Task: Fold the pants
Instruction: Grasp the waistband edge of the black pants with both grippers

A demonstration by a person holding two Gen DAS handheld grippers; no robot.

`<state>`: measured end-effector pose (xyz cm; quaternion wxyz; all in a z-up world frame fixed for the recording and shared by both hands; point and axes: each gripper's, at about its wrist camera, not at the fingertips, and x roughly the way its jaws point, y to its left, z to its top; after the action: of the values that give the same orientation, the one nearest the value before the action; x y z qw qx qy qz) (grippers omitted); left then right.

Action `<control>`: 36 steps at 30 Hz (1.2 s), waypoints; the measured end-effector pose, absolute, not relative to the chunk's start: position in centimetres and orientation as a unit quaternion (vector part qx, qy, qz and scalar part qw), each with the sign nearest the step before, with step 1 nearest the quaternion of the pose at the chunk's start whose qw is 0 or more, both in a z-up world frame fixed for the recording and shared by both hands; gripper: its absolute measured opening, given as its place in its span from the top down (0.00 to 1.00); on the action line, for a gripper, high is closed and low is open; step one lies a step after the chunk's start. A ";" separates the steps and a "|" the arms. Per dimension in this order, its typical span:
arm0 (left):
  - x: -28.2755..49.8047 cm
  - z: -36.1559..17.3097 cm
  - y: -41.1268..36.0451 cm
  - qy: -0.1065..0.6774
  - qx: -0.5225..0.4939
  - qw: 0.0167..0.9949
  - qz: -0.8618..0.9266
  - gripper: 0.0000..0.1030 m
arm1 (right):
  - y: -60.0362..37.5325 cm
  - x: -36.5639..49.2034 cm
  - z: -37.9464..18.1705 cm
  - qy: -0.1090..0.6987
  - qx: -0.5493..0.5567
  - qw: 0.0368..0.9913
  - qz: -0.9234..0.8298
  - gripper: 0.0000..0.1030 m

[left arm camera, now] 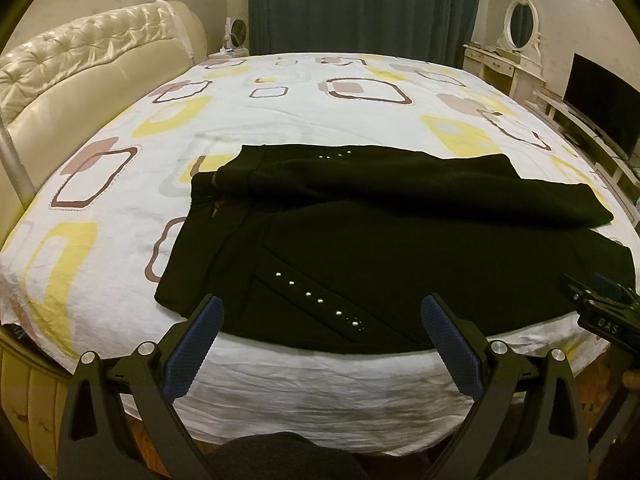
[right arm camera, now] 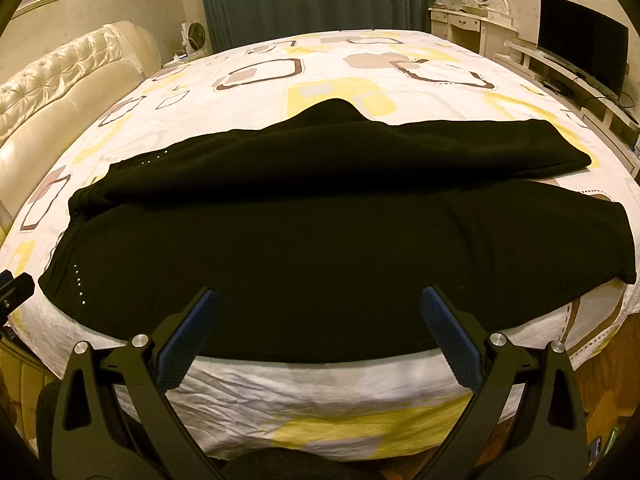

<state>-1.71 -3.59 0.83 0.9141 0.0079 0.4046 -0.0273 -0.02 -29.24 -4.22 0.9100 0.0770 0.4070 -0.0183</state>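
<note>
We are looking at black pants [left arm camera: 400, 248] lying spread along the near edge of a bed [left arm camera: 280, 120].

We are holding the left gripper [left arm camera: 320, 312] and the right gripper [right arm camera: 320, 304] above that edge, both with jaws wide apart, gripping nothing.

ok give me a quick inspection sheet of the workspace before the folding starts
surface: bed with a patterned white, yellow and brown sheet, lightly wrinkled.
job's things: black pants spread out near the front edge, waistband to the left, far leg lying slanted over the near one.
clutter: nothing seen on the bed.
grippers: left hand-held gripper and right hand-held gripper both open, at the near edge, holding nothing.
cables: thin wires by the TV.
surroundings: headboard, curtain, dresser mirror.
</note>
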 end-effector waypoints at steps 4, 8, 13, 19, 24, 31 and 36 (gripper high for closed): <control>-1.3 1.0 -3.3 0.409 0.007 0.912 -0.041 0.04 | -29.3 0.2 -4.0 0.411 0.081 0.908 0.005 0.02; 0.2 1.6 -1.5 0.418 -0.020 0.905 -0.074 0.04 | -29.7 1.3 -3.0 0.409 0.088 0.907 0.051 0.02; 4.3 2.4 3.4 0.421 -0.051 0.900 -0.102 0.04 | -31.0 4.7 -1.1 0.401 0.102 0.902 0.122 0.02; 13.0 1.9 10.5 0.437 -0.096 0.878 -0.169 0.04 | -32.2 11.9 0.7 0.403 0.083 0.893 0.184 0.02; 20.7 -1.2 12.6 0.471 -0.094 0.857 -0.188 0.04 | -33.3 20.0 -0.4 0.438 0.075 0.874 0.197 0.02; 27.9 -5.8 11.2 0.534 -0.078 0.810 -0.231 0.05 | -32.8 27.6 -3.7 0.500 0.055 0.832 0.233 0.02; 30.4 -6.7 11.3 0.536 -0.098 0.802 -0.244 0.05 | -31.4 29.8 -5.3 0.526 0.036 0.807 0.265 0.02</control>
<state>30.36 11.27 -6.73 0.8024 -0.0982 0.5356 -0.2444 29.81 -31.35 -5.27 0.8075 0.0356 0.5259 0.2649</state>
